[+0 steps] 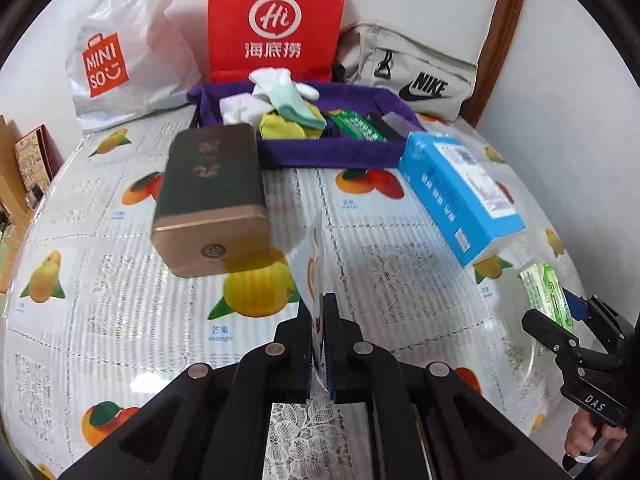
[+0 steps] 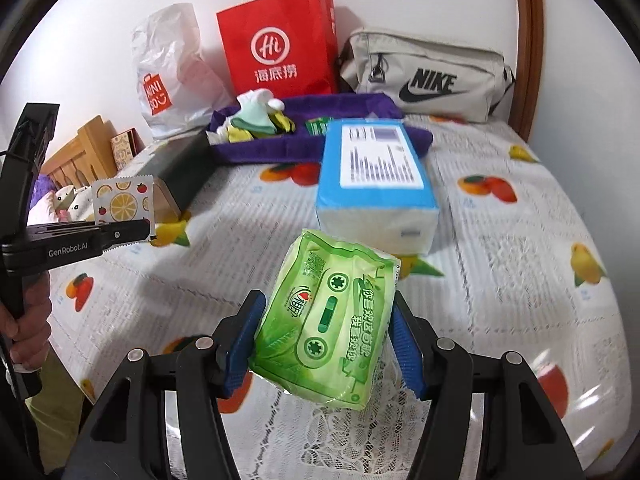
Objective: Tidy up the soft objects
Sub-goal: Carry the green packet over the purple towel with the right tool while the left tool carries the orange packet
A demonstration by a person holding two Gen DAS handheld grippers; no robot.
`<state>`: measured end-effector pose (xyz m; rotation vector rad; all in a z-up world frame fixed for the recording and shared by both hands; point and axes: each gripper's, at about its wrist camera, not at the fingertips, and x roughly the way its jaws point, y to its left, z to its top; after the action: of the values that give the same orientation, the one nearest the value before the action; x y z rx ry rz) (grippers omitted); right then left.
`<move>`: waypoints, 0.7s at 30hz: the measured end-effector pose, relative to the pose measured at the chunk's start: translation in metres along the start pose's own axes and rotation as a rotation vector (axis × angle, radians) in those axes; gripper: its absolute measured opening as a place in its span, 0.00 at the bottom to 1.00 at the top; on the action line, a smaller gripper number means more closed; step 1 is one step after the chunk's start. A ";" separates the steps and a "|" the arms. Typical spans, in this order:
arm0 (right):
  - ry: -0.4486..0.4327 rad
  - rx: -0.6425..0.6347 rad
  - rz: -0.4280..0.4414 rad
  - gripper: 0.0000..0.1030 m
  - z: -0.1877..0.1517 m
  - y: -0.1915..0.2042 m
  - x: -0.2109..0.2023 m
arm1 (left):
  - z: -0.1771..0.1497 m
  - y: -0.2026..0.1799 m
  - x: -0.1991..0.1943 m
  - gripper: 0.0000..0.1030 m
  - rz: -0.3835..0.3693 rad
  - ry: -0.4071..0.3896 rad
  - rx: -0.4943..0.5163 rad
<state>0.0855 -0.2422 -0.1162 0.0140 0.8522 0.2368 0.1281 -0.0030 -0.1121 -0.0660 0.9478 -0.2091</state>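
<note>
Left wrist view: the left gripper [image 1: 320,312] has its jaws nearly closed on a thin fruit-print sachet [image 1: 314,280], pinched edge-on and held above the tabletop [image 1: 120,300], which is covered by a fruit-print cloth. A dark green and gold tin [image 1: 212,196] lies on its side toward the left part of the tabletop. A blue tissue box [image 1: 460,192] lies toward the right. At the far edge sits a purple fabric tray [image 1: 328,154] holding bundled socks [image 1: 288,104] and a green packet [image 1: 356,124]. Behind the tray stand a white Miniso bag [image 1: 120,52], a red Haidilao paper bag [image 1: 276,20] and a beige Nike bag [image 1: 416,80], all against the wall.

Right wrist view: the right gripper [image 2: 324,332] has its jaws part-open, pressed against both sides of a green tissue pack [image 2: 328,320], which is lifted clear of the tabletop near its front edge. The blue tissue box lies just beyond the pack. The left gripper appears at the left edge with the sachet's flat face showing citrus slices and tomatoes. The purple tray is at the far edge, its socks piled in the left end.
</note>
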 end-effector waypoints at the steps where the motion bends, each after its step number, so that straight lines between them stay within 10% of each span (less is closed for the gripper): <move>1: -0.001 -0.004 -0.004 0.59 0.003 0.000 -0.002 | 0.001 0.001 -0.003 0.05 0.002 -0.007 -0.008; 21: -0.085 -0.037 -0.025 0.59 0.077 0.000 -0.044 | 0.041 0.025 -0.059 0.05 0.044 -0.130 -0.082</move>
<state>0.1155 -0.2455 -0.0326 -0.0206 0.7632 0.2270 0.1315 0.0318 -0.0449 -0.1328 0.8273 -0.1235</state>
